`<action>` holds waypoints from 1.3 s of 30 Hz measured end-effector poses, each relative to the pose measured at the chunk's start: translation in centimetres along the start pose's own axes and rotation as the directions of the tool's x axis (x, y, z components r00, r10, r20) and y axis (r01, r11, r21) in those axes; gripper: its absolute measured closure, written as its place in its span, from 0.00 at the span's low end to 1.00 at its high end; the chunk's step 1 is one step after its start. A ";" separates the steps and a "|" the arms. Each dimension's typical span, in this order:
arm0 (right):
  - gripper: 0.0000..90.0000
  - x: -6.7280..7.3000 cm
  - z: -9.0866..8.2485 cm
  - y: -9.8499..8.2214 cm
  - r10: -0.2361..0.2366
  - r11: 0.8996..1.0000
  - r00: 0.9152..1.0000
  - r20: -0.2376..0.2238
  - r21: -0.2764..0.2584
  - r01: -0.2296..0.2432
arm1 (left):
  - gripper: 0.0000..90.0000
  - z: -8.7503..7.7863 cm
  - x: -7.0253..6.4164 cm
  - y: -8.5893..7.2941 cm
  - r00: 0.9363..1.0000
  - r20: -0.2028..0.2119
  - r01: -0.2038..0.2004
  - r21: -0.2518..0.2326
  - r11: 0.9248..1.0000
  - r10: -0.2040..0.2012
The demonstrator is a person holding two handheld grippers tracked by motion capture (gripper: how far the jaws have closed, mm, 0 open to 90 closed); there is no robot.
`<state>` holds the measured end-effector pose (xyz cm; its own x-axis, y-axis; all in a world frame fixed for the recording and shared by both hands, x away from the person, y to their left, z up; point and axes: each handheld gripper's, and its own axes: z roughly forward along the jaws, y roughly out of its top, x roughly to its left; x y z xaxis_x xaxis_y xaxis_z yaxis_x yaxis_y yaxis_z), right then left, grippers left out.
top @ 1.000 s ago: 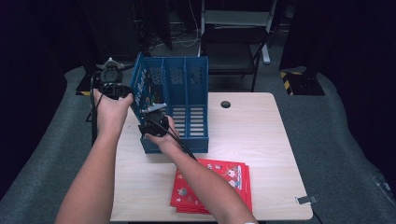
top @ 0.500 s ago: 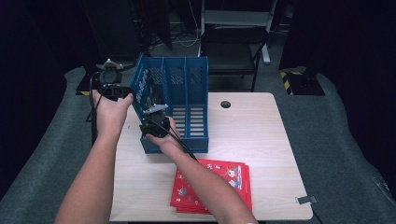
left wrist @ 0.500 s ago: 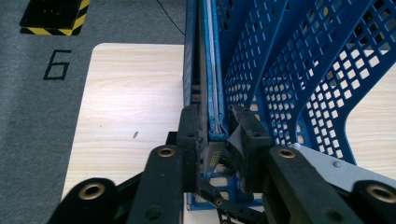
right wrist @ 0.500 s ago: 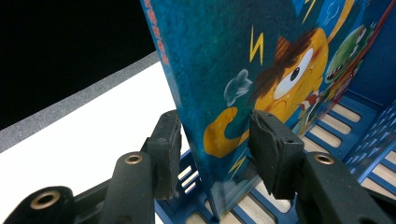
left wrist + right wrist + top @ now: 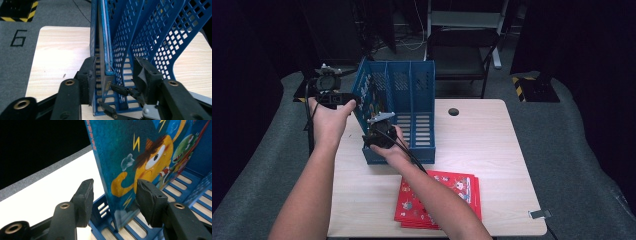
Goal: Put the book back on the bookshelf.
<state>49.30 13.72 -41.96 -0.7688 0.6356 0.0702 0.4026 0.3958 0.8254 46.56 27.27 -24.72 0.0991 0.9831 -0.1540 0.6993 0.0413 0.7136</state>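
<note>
Tabletop unchanged, left hand-held gripper (image 5: 113, 75) has just been opening around book (image 5: 105, 60).

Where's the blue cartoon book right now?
The blue cartoon book stands upright in the leftmost slot of the blue file rack, at the table's far left, between the right gripper's open jaws.

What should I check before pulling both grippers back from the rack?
1. Book upright in rack's left slot: ok.
2. Left gripper let go: ok, jaws just opened, astride book and rack wall.
3. Right gripper let go: ok, jaws just opened, gaps on both sides of book.
4. Book seated on rack floor: cannot tell.
5. Red books ready on table: ok.
</note>
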 end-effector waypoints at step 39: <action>0.49 -1.3 -8.1 -3.7 0.020 1.000 0.999 0.030 0.005 -0.020 | 0.51 -2.8 1.9 -6.7 0.983 0.153 -0.092 -0.046 0.995 0.098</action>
<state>44.80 6.06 -40.55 -0.7453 0.6630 0.0699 0.4204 0.3860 0.8211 40.06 29.34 -27.87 0.2739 0.9436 -0.1861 0.6539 -0.0409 0.7555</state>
